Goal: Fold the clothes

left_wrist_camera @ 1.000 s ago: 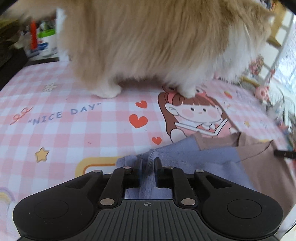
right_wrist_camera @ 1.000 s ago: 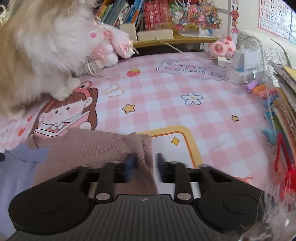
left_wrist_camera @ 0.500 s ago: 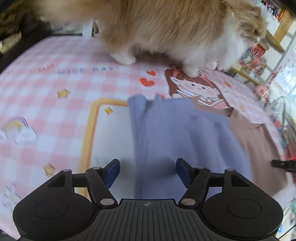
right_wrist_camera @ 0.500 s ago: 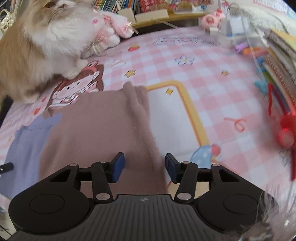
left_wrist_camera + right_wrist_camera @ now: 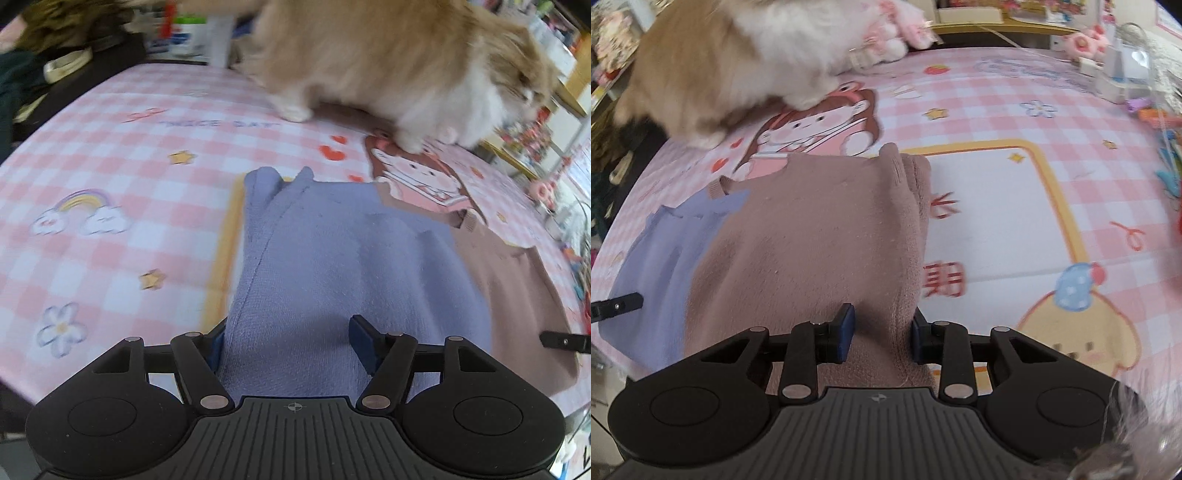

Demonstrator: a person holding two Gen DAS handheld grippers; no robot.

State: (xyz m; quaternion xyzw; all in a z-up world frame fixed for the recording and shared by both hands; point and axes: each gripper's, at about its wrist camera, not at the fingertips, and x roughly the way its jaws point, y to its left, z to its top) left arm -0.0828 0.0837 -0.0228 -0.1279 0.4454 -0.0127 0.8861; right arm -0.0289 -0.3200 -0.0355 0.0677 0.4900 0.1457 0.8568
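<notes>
Your left gripper (image 5: 291,341) has its jaws open around the near hem of the sweater (image 5: 351,258), low in the frame on the table (image 5: 110,206). Your right gripper (image 5: 881,334) is closing its jaws on the brown edge. The cat (image 5: 388,62) at the top may step on the fabric and spoil the fold.

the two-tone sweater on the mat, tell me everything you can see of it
The sweater is a soft, fuzzy knit, lavender on one half and dusty brown on the other. It lies flat on the pink checked mat, its sleeves folded inward along both side edges, ribbed neckline toward the cat, which does not touch it. The left gripper straddles its lavender edge, open; the right gripper is closing around the brown edge.
</notes>
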